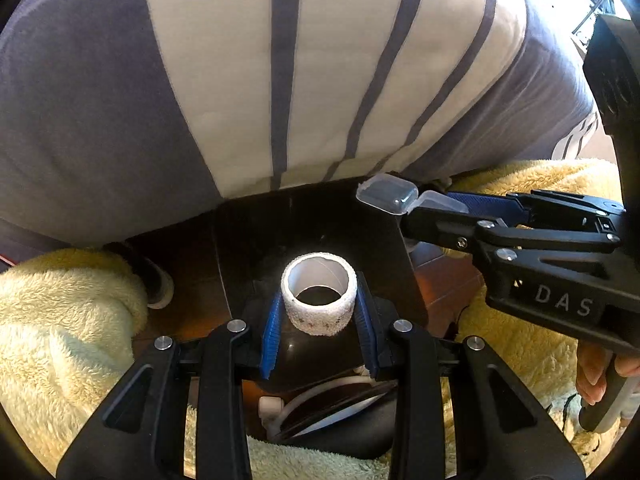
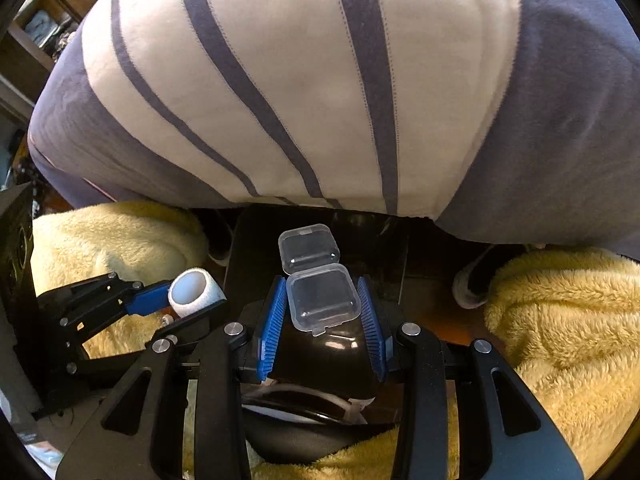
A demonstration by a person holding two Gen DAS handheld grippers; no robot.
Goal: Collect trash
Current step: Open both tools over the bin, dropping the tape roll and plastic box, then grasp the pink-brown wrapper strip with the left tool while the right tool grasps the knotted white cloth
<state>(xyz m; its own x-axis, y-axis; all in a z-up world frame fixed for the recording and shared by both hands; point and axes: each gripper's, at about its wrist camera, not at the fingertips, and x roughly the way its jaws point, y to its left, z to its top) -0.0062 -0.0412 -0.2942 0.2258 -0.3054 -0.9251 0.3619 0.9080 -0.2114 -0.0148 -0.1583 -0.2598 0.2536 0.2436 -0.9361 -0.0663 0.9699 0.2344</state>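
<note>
A white tape roll [image 1: 319,300] with a hollow core sits pinched between the blue pads of my left gripper [image 1: 320,320], which is shut on it. The same roll [image 2: 196,292] shows at the left of the right wrist view. My right gripper [image 2: 322,312] is shut on a small clear plastic case [image 2: 322,294] whose hinged lid [image 2: 309,247] stands open. In the left wrist view that case [image 1: 388,194] and the right gripper [image 1: 440,210] reach in from the right. Both grippers point steeply down over a dark bin [image 1: 312,224] with a swing lid [image 2: 320,356].
A person's striped white and grey sweatshirt [image 1: 300,80] fills the upper half of both views. Yellow fleece-covered legs [image 1: 60,320] [image 2: 560,320] flank the bin. A hand [image 1: 600,376] holds the right gripper's handle. Wooden shelving [image 2: 36,40] stands at the far left.
</note>
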